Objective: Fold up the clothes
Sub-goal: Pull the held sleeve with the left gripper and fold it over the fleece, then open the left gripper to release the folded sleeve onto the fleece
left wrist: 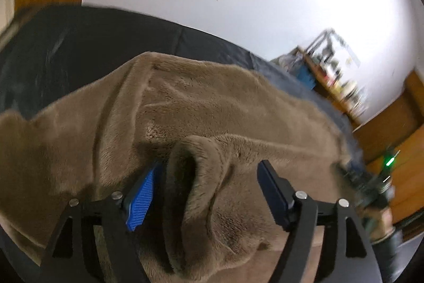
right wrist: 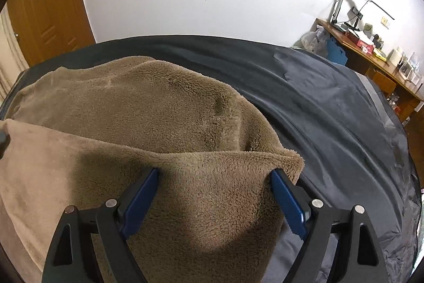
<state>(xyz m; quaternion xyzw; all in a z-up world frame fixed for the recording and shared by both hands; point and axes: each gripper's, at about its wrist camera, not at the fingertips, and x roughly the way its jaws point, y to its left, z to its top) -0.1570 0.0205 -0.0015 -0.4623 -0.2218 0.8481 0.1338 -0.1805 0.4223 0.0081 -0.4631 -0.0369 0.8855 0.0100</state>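
Observation:
A brown fleece garment (left wrist: 212,102) lies spread on a dark bed cover (left wrist: 79,44). In the left wrist view my left gripper (left wrist: 209,163) is open just above it. A raised tube-like fold (left wrist: 190,177) of the fleece stands between the fingers, close beside the left blue pad (left wrist: 143,200) and well apart from the right one. In the right wrist view my right gripper (right wrist: 214,172) is open wide over the garment (right wrist: 159,110) near its right corner (right wrist: 294,161). Fleece bulges up between its fingers. The other gripper shows blurred at the left view's right edge.
The dark bed cover (right wrist: 318,110) stretches away to the right of the garment, wrinkled. A cluttered wooden desk (right wrist: 371,52) stands at the far right against a white wall. A wooden door (right wrist: 47,17) is at the far left.

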